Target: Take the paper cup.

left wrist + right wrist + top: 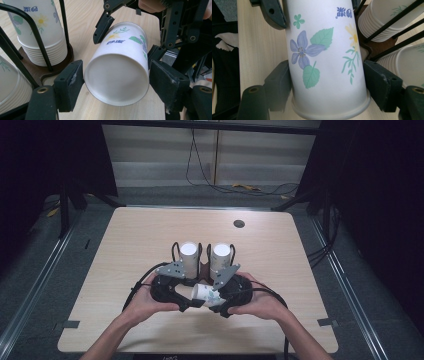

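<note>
Tabletop, blue-lettered floral paper cup (120, 65)

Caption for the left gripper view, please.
Both grippers clamp a flowered paper cup, base toward camera, beside the cup stacks.

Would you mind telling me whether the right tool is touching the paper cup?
Touching. In the right gripper view, the right tool has both pads pressed against the sides of the paper cup near its rim.

A: Left claw (186, 304), right claw (220, 309): black housings, a grey three-cornered plate with small holes on each.

B: Noted. Jaws black with flat pads (70, 85), brass-coloured pivot screws; black cables trail off. Forearms bare, no sleeves.
</note>
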`<state>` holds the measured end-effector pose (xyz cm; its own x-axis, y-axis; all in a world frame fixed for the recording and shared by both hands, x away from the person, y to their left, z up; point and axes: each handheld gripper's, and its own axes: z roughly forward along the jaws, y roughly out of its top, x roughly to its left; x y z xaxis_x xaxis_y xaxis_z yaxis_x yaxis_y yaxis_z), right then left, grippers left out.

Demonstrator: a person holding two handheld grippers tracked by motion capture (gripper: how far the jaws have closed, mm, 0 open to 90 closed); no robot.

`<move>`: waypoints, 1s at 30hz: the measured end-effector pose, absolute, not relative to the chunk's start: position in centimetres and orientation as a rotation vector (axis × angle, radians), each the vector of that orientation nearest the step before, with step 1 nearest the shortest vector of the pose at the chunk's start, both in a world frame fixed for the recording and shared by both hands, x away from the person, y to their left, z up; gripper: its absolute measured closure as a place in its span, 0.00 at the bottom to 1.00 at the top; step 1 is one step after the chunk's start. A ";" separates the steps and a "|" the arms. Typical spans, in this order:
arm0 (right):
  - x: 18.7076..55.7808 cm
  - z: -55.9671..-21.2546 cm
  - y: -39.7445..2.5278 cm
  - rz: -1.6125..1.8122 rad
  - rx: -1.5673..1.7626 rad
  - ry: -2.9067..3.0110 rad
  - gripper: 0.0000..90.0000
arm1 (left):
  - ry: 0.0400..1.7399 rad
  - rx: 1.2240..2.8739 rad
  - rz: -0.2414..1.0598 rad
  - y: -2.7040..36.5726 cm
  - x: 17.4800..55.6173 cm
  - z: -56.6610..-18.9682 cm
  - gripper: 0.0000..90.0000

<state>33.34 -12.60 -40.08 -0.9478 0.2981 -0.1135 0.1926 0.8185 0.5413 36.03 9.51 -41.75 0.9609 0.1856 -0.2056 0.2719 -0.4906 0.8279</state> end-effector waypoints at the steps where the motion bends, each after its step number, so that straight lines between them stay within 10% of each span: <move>1: 33.3 -40.1 -12.6 0.806 0.383 2.809 0.30 | 0.323 2.097 -0.108 9.5 36.0 -41.7 0.31; 30: 32.9 -40.1 -11.1 0.676 0.254 2.836 0.30 | 0.308 2.157 -0.151 9.1 35.9 -42.1 0.34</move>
